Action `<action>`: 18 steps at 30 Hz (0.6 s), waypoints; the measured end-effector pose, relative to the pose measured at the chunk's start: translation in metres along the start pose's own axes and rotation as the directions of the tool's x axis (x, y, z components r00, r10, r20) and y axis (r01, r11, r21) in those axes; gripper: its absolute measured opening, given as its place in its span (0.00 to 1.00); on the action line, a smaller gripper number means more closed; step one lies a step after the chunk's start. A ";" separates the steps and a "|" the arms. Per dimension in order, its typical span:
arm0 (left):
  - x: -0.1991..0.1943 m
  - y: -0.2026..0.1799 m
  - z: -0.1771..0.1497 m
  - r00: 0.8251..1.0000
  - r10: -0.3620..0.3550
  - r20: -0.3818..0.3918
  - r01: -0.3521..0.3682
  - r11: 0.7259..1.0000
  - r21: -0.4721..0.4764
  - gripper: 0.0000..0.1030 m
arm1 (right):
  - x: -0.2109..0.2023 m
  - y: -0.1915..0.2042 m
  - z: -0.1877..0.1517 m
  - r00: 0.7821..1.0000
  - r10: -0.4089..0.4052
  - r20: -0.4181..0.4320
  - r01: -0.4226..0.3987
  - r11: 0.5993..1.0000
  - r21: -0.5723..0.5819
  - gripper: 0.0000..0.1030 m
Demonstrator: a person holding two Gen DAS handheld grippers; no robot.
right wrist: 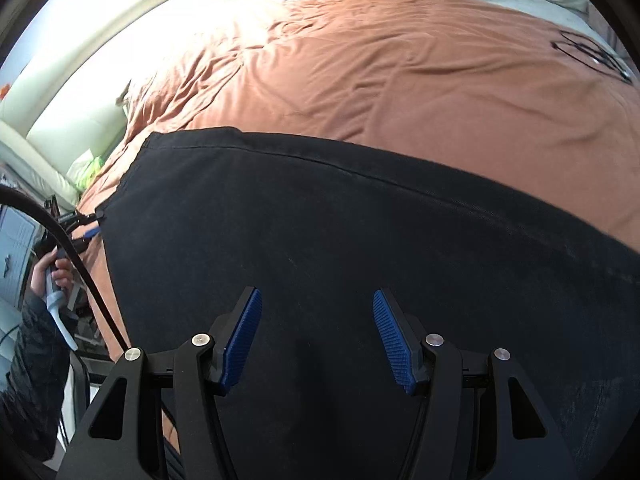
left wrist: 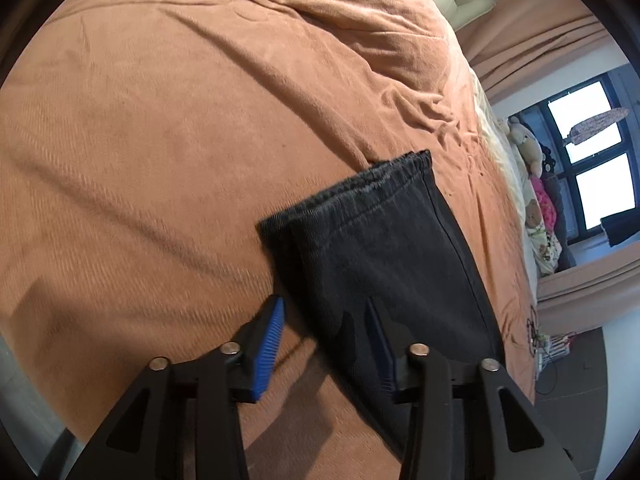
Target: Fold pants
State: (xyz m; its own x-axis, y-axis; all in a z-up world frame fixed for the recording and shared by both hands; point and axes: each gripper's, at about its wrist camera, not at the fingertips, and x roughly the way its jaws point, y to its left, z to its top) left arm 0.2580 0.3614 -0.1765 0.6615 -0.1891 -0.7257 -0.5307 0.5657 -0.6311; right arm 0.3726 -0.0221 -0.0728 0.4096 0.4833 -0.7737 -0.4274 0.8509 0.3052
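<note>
Left gripper [left wrist: 326, 330]: jaws spread wide, nothing between the blue ribbed pads [left wrist: 269, 350], poised over one edge of the black pants [left wrist: 384, 256]. One pad above the bare blanket just beside the fabric edge, the other above the dark cloth itself; contact with the cloth not clear.

Right gripper [right wrist: 318, 334]: jaws likewise released and wide apart, blue pads [right wrist: 243, 340] flanking bare black fabric, hovering low over the broad middle of the pants [right wrist: 340, 248]. No cloth pinched.

Pants: laid flat on the rust-orange blanket [left wrist: 180, 128], folded lengthwise with the legs stacked, side seam running along the far edge in the right wrist view. Gathered elastic waistband [left wrist: 400, 168] at the far end in the left wrist view, slightly faded grey.

Farther out, in the right wrist view: the left gripper [right wrist: 90, 226] seen small at the pants' left edge, with the person's left hand [right wrist: 50, 276] wrapped around its handle, dark jacket sleeve [right wrist: 32, 368] below.

Beyond the blanket: cream bedding, stuffed toys [left wrist: 530, 152] along the bed's far side, peach curtains [left wrist: 536, 36], a dark-framed window [left wrist: 592, 160].
</note>
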 end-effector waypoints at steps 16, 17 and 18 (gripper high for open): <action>-0.012 -0.008 0.011 0.984 -0.117 0.134 0.111 0.992 0.051 0.32 | -0.045 -0.003 -0.049 0.999 -0.022 0.033 0.020 0.999 0.047 0.55; -0.010 -0.008 0.011 0.985 -0.115 0.125 0.110 0.993 0.049 0.32 | -0.044 -0.001 -0.051 0.999 -0.028 0.028 0.026 0.998 0.049 0.55; -0.006 -0.006 0.011 0.988 -0.109 0.111 0.105 0.994 0.044 0.32 | -0.044 -0.001 -0.054 0.999 -0.035 0.022 0.034 0.998 0.053 0.55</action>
State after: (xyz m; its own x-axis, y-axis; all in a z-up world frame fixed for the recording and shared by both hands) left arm 0.2629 0.3682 -0.1649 0.7702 -0.1593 -0.6175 -0.4346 0.5775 -0.6911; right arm 0.3118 -0.0550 -0.0689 0.4418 0.4578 -0.7715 -0.3704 0.8764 0.3079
